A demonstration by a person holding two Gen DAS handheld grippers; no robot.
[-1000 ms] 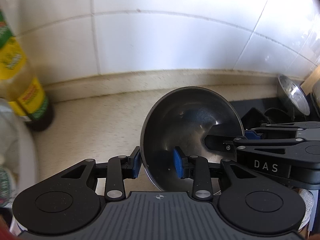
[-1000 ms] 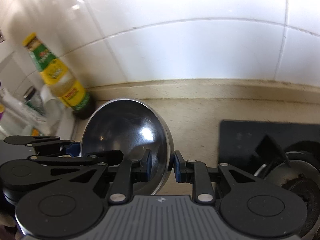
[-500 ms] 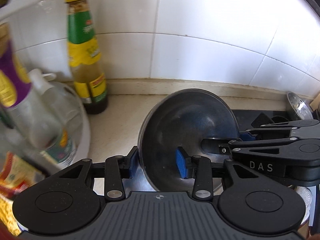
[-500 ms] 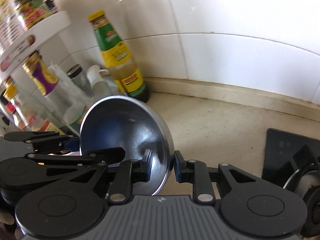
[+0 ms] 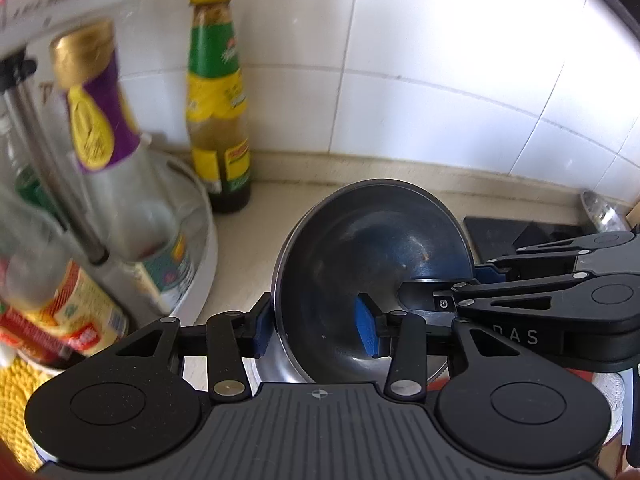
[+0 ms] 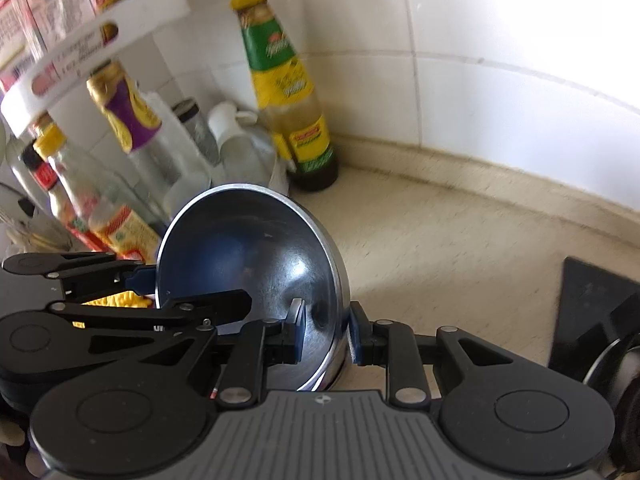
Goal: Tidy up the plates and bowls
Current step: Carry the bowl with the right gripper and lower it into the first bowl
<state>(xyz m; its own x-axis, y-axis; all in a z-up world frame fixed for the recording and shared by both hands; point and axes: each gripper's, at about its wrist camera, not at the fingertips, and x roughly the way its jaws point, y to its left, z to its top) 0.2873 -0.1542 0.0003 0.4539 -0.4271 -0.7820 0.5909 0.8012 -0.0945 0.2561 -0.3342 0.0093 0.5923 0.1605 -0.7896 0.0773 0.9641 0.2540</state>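
Note:
A round steel bowl (image 5: 372, 264) is held between both grippers above the beige counter. My left gripper (image 5: 316, 326) is shut on the bowl's left rim, one blue pad outside and one inside. My right gripper (image 6: 326, 334) is shut on the bowl's right rim (image 6: 256, 256) in the same way. In the left wrist view the right gripper (image 5: 460, 292) reaches in from the right. In the right wrist view the left gripper (image 6: 144, 284) reaches in from the left.
A white two-tier rack (image 6: 100, 36) full of sauce bottles stands at the left. A green and yellow bottle (image 5: 218, 108) stands by the tiled wall. A black stove (image 6: 592, 312) is at the right. A steel lid (image 5: 600, 212) lies far right.
Both grippers have carried the bowl to the left, away from the stove. The bottle rack and the green and yellow bottle have come into view at the left.

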